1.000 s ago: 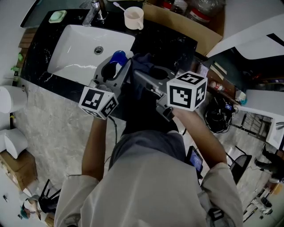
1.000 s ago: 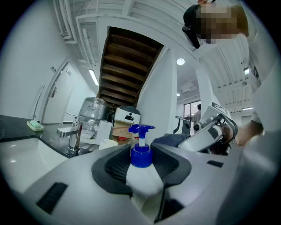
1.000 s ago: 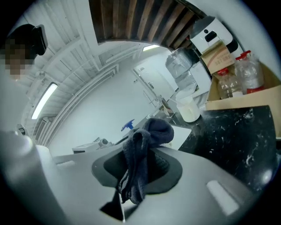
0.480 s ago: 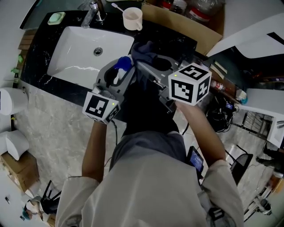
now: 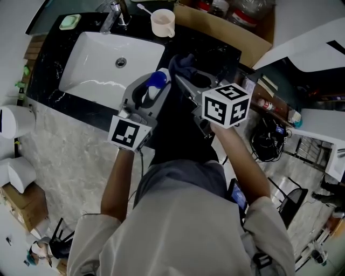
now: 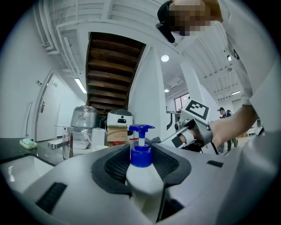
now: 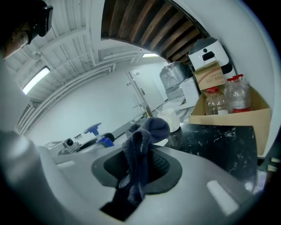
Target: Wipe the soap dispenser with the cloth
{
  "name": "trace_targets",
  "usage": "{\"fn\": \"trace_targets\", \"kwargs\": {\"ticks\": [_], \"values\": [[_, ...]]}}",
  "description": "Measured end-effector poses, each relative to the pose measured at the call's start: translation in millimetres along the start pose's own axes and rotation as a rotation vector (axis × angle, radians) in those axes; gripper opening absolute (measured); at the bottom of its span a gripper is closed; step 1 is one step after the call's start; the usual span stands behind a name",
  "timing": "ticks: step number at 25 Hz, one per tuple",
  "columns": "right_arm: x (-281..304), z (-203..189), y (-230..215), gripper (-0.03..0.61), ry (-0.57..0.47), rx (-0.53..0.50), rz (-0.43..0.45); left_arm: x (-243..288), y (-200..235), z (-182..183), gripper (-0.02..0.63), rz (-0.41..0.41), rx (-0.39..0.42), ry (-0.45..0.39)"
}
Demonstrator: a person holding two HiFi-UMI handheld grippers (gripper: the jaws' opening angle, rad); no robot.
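1. The left gripper (image 5: 152, 92) was closed on the soap dispenser (image 6: 141, 154). Its two jaws pressed the white bottle from both sides. The blue pump stuck out past the tips.
2. The bottle was up in the air, lying nearly flat. It was over the black counter (image 5: 215, 54), just beside the white sink (image 5: 97, 59).
3. The right gripper (image 7: 140, 169) was closed on the cloth (image 7: 147, 132). The dark blue cloth was pinched between the jaws. A soft bunch of it poked out past the tips.
4. From the head view, the cloth bunch sat very close to the blue pump, on its right side. I could not tell if they touched. From the right gripper view, there looked to be a small gap between them.
5. So the getting-ready part looked done. The bottle was held in one tool and the cloth in the other, and they were brought close together.
6. The wiping itself was what was left, or most of it. I could not tell how much of the bottle was already clean.
7. Farther out, a cup (image 5: 163, 22) stood behind the sink near the tap (image 5: 113, 13). A cardboard box (image 5: 226, 27) sat at the back of the counter.
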State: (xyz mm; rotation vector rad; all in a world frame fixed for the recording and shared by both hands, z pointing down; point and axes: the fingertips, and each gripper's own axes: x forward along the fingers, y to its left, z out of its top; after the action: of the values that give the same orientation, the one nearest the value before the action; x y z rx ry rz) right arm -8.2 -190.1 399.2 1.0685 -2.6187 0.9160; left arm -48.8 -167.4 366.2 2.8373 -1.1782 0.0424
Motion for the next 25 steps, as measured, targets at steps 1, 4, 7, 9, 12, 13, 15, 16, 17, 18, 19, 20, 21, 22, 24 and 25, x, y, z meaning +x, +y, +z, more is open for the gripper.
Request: {"fn": "trace_targets", "kwargs": {"ticks": [1, 4, 7, 9, 12, 13, 15, 16, 17, 18, 19, 20, 21, 22, 24, 25], "values": [[0.9, -4.4, -2.7, 0.078, 0.010, 0.000, -0.010, 0.0, 0.1, 0.1, 0.146, 0.007, 0.000, -0.002], [4.8, -20.8, -8.3, 0.078, 0.056, -0.012, -0.031, -1.1, -2.4, -0.5, 0.146, 0.006, 0.001, -0.013], [8.6, -35.5, -10.8, 0.078, 0.089, -0.004, -0.032, -1.9, -2.2, -0.5, 0.146, 0.013, 0.001, -0.018], [10.0, -42.2, -12.2, 0.078, 0.104, 0.001, -0.033, -2.4, 0.0, -0.4, 0.146, 0.028, -0.003, -0.010], [11.3, -48.4, -12.9, 0.078, 0.118, 0.006, -0.033, -3.3, 1.3, 1.4, 0.146, 0.033, -0.019, -0.022], [11.8, -49.7, -13.1, 0.078, 0.120, 0.008, -0.033, -3.4, 1.5, 2.5, 0.146, 0.032, -0.026, -0.034], [12.4, -51.2, -13.7, 0.078, 0.123, 0.009, -0.033, -3.4, 2.6, 3.3, 0.146, 0.035, -0.031, -0.044], [12.5, -51.6, -13.9, 0.078, 0.124, 0.009, -0.033, -3.6, 2.9, 3.3, 0.146, 0.036, -0.032, -0.044], [12.4, -51.9, -14.0, 0.078, 0.125, 0.008, -0.033, -4.0, 3.2, 3.5, 0.146, 0.038, -0.034, -0.046], [12.5, -52.1, -14.0, 0.078, 0.125, 0.007, -0.032, -4.5, 3.5, 3.9, 0.146, 0.040, -0.035, -0.049], [12.6, -52.4, -14.0, 0.078, 0.125, 0.007, -0.031, -5.1, 3.9, 4.4, 0.146, 0.044, -0.034, -0.052], [12.8, -52.8, -14.2, 0.078, 0.125, 0.009, -0.030, -5.5, 4.4, 4.7, 0.146, 0.047, -0.035, -0.054], [12.9, -53.2, -14.4, 0.078, 0.126, 0.010, -0.030, -5.6, 4.8, 4.7, 0.146, 0.049, -0.037, -0.056], [12.9, -53.7, -14.6, 0.078, 0.126, 0.012, -0.030, -5.7, 5.1, 4.8, 0.146, 0.050, -0.042, -0.057], [12.8, -54.6, -14.4, 0.078, 0.128, 0.012, -0.031, -5.8, 5.4, 5.6, 0.147, 0.051, -0.046, -0.060], [12.8, -54.8, -14.3, 0.078, 0.129, 0.012, -0.031, -5.8, 5.4, 6.2, 0.147, 0.050, -0.046, -0.061]]}}
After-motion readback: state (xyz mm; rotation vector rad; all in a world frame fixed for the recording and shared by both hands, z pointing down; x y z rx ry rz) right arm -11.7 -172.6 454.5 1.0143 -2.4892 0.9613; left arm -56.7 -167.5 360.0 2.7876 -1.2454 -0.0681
